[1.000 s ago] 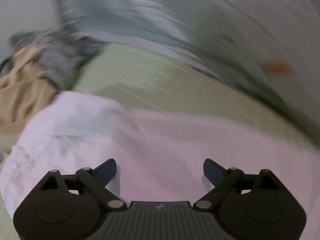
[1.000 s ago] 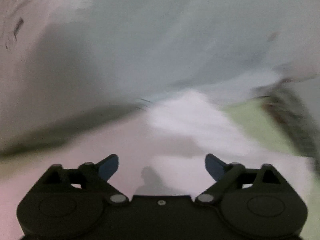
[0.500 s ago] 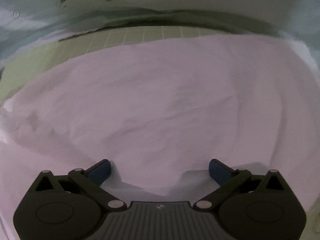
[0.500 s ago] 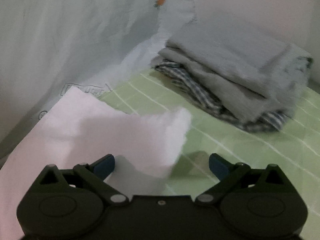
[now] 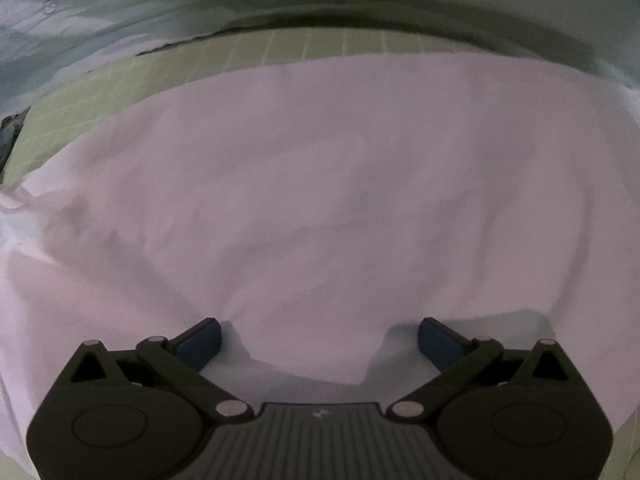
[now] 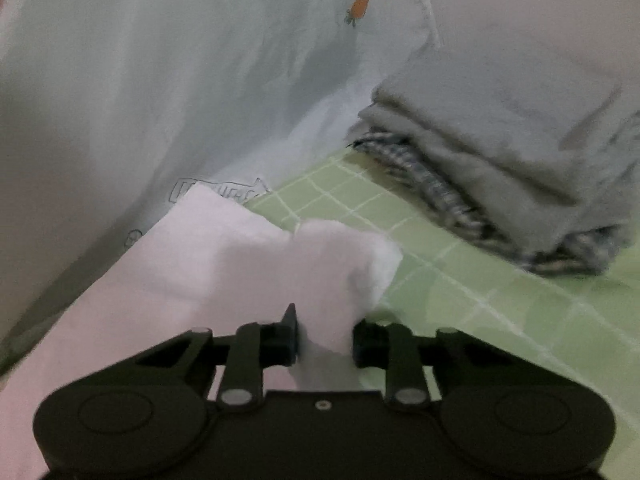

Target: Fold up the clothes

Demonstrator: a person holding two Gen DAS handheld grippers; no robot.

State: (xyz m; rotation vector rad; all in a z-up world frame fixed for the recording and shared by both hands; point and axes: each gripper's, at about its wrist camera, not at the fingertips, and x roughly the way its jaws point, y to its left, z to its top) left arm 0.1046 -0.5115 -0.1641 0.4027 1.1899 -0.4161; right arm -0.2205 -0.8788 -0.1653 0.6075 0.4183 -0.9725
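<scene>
Pale pink cotton garment (image 5: 320,184) lies spread on the green checked sheet (image 6: 460,280). Left tool (image 5: 319,340) gapes wide above it. Right tool (image 6: 325,338) is closing, a bunched corner between its jaws.

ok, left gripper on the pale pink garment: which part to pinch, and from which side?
Best bet: the rounded near hem of the pale pink garment, which bulges between the wide-open fingers of the left gripper. Come steeply from above at that free edge; the middle lies flat. The right gripper is closing on its own corner.
</scene>
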